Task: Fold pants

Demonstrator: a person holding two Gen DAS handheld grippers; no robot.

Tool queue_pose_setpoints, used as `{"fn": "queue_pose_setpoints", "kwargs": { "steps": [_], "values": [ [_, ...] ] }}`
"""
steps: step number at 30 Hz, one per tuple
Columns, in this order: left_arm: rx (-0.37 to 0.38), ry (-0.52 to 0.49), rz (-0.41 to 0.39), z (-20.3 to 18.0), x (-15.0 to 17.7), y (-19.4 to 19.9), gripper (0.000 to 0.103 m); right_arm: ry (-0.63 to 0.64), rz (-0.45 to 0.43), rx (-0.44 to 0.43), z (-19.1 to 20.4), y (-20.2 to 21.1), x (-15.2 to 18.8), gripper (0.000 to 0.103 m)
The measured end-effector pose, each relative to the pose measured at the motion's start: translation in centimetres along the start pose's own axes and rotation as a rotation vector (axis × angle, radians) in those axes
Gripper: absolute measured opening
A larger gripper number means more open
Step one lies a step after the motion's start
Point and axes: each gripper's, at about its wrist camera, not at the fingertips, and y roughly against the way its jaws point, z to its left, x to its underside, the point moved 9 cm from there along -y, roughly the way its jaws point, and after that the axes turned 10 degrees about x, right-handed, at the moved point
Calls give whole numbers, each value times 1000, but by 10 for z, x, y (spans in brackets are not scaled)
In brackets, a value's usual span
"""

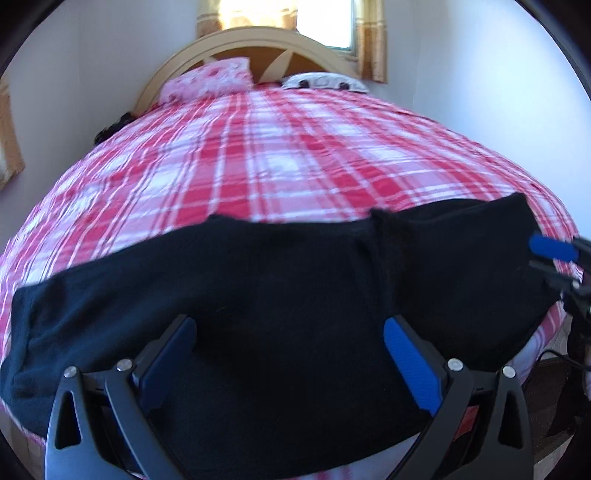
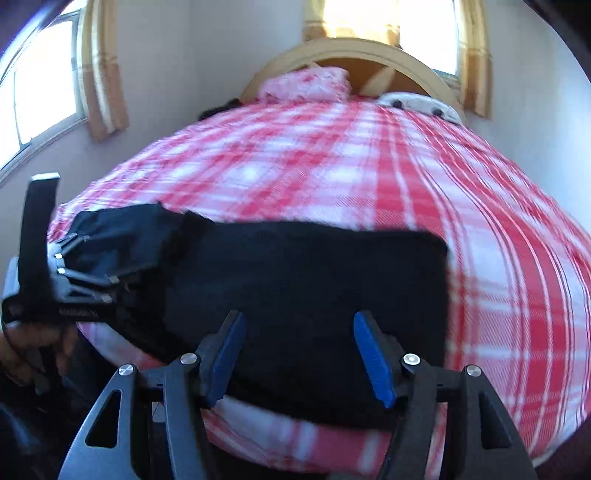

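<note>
Red plaid bed (image 1: 295,155) under a curtained window (image 1: 325,22) carries my black pants (image 1: 280,295); both my grippers, left (image 1: 288,354) and right (image 2: 299,354), hover spread apart. Only the right view shows a side window (image 2: 40,85).

Two fisheye cameras look from the foot of the bed (image 1: 280,155) toward the headboard (image 1: 240,44), each riding low and close behind its own tool. The left tool (image 1: 291,354) frames the black pants (image 1: 258,288) just ahead of its open fingers; the right tool (image 2: 299,350) does likewise from farther right. Both views share the pants, plaid bedspread, pillows (image 2: 306,86) and window (image 2: 424,33), and each catches the other tool at its edge.
</note>
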Motion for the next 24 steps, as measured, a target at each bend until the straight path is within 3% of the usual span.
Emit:
{"fn": "queue_pose_setpoints", "kwargs": {
  "steps": [8, 13, 19, 24],
  "values": [
    [12, 50, -38, 15, 1, 8, 103, 94, -36, 22, 74, -44, -50, 63],
    [26, 74, -45, 21, 3, 7, 103, 162, 23, 63, 94, -74, -46, 63],
    [26, 101, -68, 32, 1, 19, 103, 118, -8, 64, 86, -46, -42, 63],
    [21, 127, -85, 43, 2, 27, 103, 122, -45, 59, 94, -14, -17, 63]
  ]
}}
